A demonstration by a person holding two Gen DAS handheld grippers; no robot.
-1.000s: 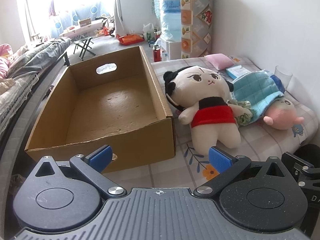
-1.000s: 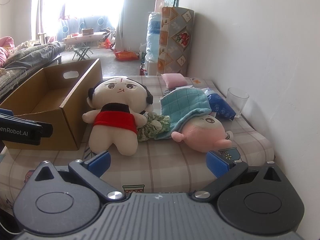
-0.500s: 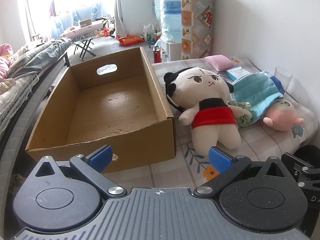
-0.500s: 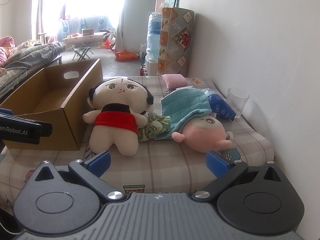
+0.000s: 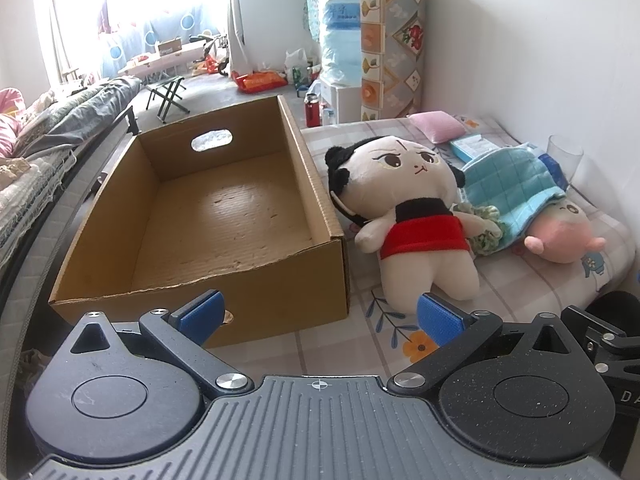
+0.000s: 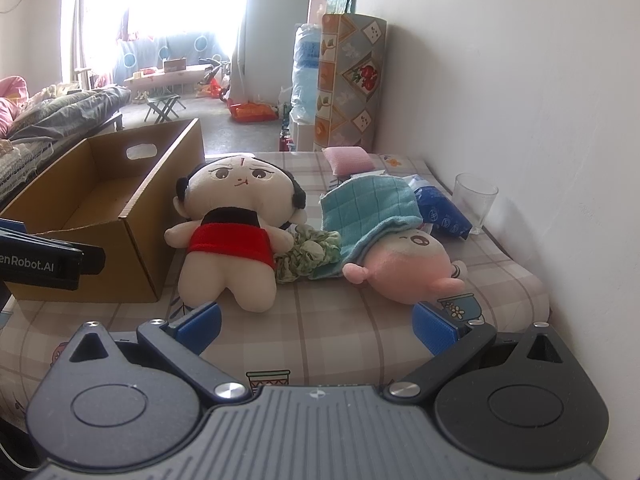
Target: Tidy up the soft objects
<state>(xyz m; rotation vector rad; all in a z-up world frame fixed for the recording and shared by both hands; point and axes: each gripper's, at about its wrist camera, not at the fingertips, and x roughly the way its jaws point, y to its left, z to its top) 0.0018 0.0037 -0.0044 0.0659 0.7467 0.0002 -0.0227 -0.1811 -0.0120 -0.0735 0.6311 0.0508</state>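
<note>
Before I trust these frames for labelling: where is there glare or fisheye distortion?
Left wrist view: the window is blown out white, and the cardboard box has bowed edges. Right wrist view: the same window glares, while the doll and pink plush stay sharp.

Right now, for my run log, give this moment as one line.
left gripper open | right gripper open | box empty | doll, pink plush, cloth on bed, untouched
</note>
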